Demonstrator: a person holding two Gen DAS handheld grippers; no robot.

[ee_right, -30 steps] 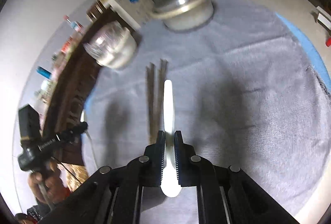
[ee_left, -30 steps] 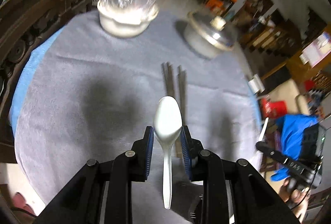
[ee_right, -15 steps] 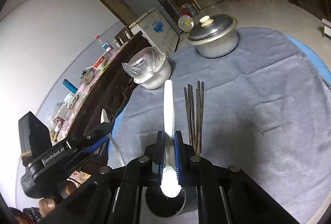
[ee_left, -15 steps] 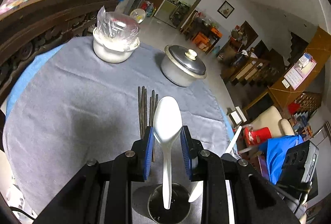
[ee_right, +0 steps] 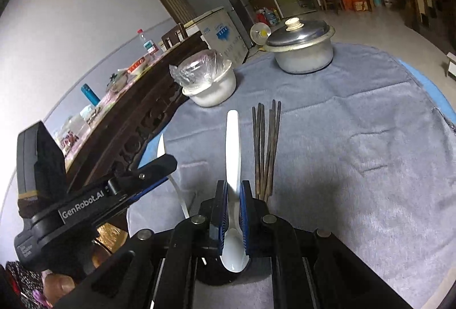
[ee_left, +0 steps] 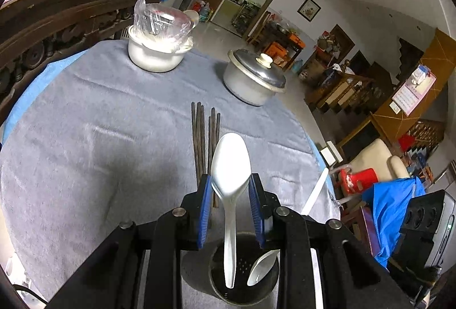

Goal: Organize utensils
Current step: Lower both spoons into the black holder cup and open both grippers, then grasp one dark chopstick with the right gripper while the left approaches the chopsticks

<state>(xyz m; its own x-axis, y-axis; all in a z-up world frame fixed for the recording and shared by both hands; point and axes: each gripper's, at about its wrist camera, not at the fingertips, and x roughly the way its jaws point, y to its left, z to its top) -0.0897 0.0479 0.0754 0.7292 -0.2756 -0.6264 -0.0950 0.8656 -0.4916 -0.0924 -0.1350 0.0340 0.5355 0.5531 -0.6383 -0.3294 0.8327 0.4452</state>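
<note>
My left gripper (ee_left: 230,183) is shut on the bowl of a white spoon (ee_left: 230,163). Its handle hangs down into a black perforated holder (ee_left: 219,284) at the near edge of the table. My right gripper (ee_right: 233,189) is shut on the handle of a second white spoon (ee_right: 232,143), whose bowl sits low in the holder (ee_right: 208,277). That bowl (ee_left: 262,266) also shows inside the cup in the left wrist view. Several dark chopsticks (ee_left: 203,138) (ee_right: 266,149) lie together on the grey cloth beyond both grippers. The left gripper's body (ee_right: 94,200) fills the left of the right wrist view.
A white pot holding a plastic-wrapped bowl (ee_left: 156,52) and a lidded metal pot (ee_left: 253,81) stand at the far side of the round table's grey cloth (ee_left: 85,152). Dark carved wooden furniture (ee_left: 57,21) runs along the left. A red stool (ee_left: 359,180) stands past the right edge.
Both grippers have drawn back from over the cloth to the near edge. The black holder has come into view beneath them, with both spoons now reaching into it.
</note>
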